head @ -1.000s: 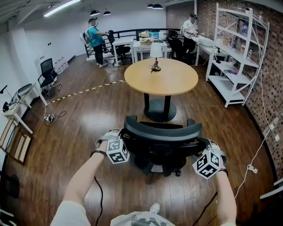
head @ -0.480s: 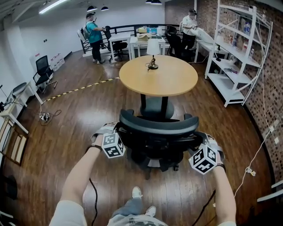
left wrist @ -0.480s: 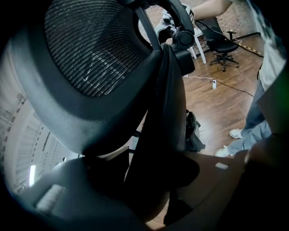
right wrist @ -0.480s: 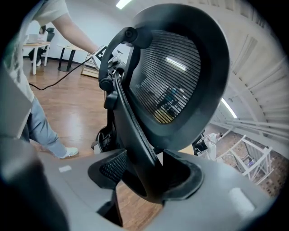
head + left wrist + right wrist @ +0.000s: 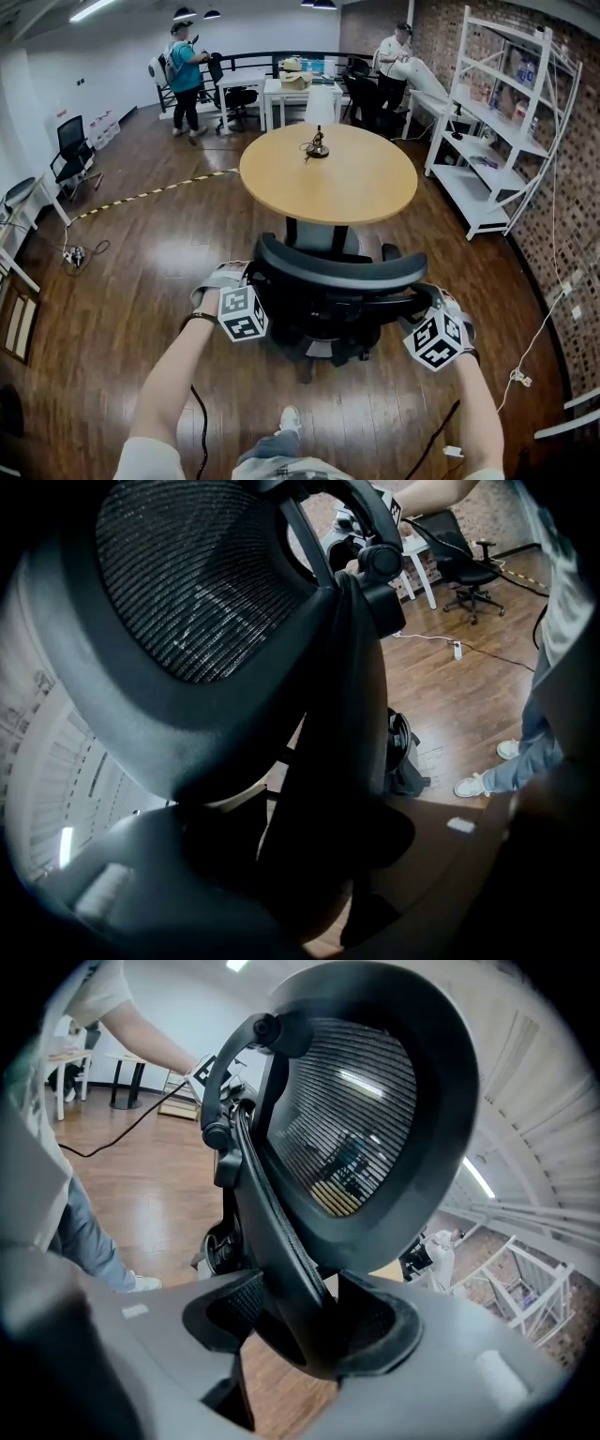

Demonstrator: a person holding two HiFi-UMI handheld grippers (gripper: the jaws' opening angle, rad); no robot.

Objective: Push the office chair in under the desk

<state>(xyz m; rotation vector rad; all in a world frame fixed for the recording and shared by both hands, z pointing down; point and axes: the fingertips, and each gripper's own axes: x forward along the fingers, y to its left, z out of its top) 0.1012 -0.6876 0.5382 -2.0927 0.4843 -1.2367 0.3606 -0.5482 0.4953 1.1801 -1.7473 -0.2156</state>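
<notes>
1. The office chair (image 5: pixel 328 323) stands on the wooden floor (image 5: pixel 122 281) with its backrest (image 5: pixel 337 269) towards the person. Its front reaches the near rim of the round tabletop (image 5: pixel 328 183).
2. The left claw (image 5: pixel 248 281) is at the backrest's left edge. In the left gripper view the dark frame of the backrest fills the gap between the jaws, which grip it while standing wide apart.
3. The right claw (image 5: pixel 424 305) holds the backrest's right edge the same way. Its jaws stand well apart, yet they clamp the curved rim of the mesh back between them.
4. A small lamp (image 5: pixel 319 131) stands on the far part of the tabletop, well apart from the chair, and white shelving (image 5: pixel 497 122) stands off to the right.
</notes>
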